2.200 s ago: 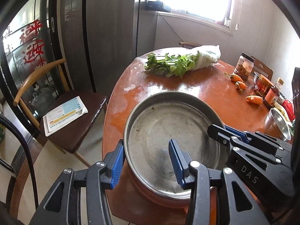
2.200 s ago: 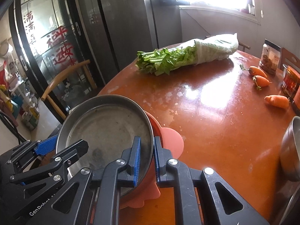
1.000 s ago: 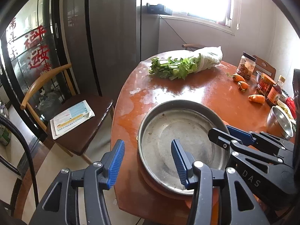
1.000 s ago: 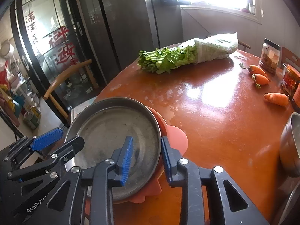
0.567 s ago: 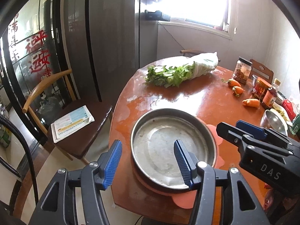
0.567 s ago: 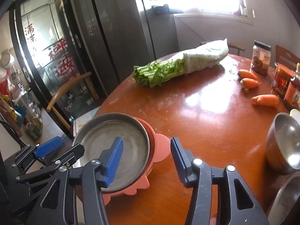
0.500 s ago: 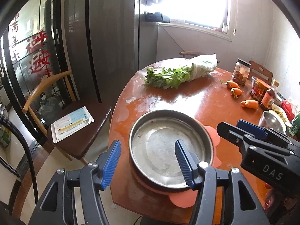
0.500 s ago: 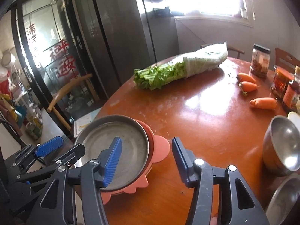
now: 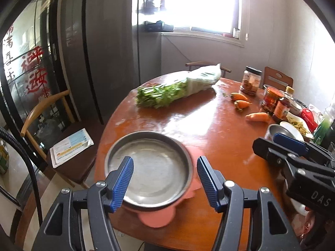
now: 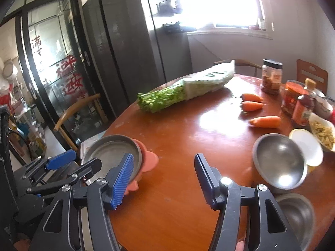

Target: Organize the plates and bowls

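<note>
The left gripper (image 9: 163,179) is tilted downward over the near edge of the round, glossy reddish-brown wooden desk (image 9: 209,129). Its jaws have just been opening and stand released, with nothing pressed between the blue ribbed pads. Seen through the gap between them, below and just ahead, the round shallow stainless-steel plate (image 9: 150,167) lies flat on a flower-shaped salmon-pink plastic plate (image 9: 155,219), whose petals stick out under the steel rim on the near and right sides. Neither pad touches the steel plate.

The right gripper (image 10: 163,177) is likewise angled downward, and its jaws have also just been opening; they are released and hold nothing, with bare desk between them. In the right wrist view the stacked plates sit to the left of its left jaw, at the desk's edge, with the left gripper's black frame and blue pad lower left of them. Ahead and to the right of the right jaw is a round stainless-steel bowl (image 10: 278,165), leaning against a small white bowl (image 10: 307,146); another steel bowl (image 10: 297,213) shows blurred below it, beside the right jaw's frame.

Farther ahead of both jaws lie three orange carrots (image 10: 263,121), a bundle of leafy greens in a clear bag (image 10: 184,92), and jars and bottles (image 10: 293,96) at the far right.
</note>
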`<action>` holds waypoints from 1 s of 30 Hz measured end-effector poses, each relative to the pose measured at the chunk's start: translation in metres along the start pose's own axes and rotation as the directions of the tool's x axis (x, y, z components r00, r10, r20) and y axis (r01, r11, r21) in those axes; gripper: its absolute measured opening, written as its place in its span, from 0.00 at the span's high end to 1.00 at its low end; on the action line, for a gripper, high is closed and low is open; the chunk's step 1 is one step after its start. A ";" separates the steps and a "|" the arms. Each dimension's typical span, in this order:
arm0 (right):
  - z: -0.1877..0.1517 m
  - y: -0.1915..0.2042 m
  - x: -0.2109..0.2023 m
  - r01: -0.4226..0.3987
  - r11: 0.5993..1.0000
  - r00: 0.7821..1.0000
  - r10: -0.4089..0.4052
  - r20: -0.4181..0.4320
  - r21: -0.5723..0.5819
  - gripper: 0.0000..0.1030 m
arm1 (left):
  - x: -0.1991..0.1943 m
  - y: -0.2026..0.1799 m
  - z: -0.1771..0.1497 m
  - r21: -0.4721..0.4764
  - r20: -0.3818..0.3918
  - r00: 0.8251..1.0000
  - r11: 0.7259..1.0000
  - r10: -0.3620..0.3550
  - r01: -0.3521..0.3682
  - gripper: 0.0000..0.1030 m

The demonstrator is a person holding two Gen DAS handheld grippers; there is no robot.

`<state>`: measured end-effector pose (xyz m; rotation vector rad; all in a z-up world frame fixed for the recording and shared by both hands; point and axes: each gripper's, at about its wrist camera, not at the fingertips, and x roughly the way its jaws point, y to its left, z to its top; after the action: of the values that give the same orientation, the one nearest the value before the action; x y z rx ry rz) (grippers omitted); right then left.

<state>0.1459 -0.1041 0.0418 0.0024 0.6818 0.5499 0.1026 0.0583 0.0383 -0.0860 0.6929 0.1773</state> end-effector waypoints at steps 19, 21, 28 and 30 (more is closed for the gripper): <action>-0.028 -0.119 -0.078 0.128 0.988 0.992 -0.128 -0.001 0.085 0.38 | -0.001 -0.131 0.003 0.108 -0.030 0.993 0.987 -0.115 0.118 0.39; -0.032 -0.127 -0.084 0.161 0.983 0.987 -0.162 -0.002 0.087 0.38 | 0.000 -0.142 0.000 0.124 -0.039 0.992 0.984 -0.122 0.126 0.39; -0.055 -0.160 -0.098 0.242 0.963 0.970 -0.240 -0.024 0.117 0.38 | 0.007 -0.170 -0.015 0.155 -0.088 0.984 0.974 -0.154 0.166 0.38; -0.063 -0.170 -0.099 0.247 0.959 0.969 -0.243 -0.043 0.139 0.38 | 0.009 -0.176 -0.020 0.166 -0.103 0.982 0.971 -0.159 0.174 0.38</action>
<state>0.1266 -0.3089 0.0216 0.0446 0.7336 0.2621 0.1302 -0.1163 0.0210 0.0158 0.7842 -0.0494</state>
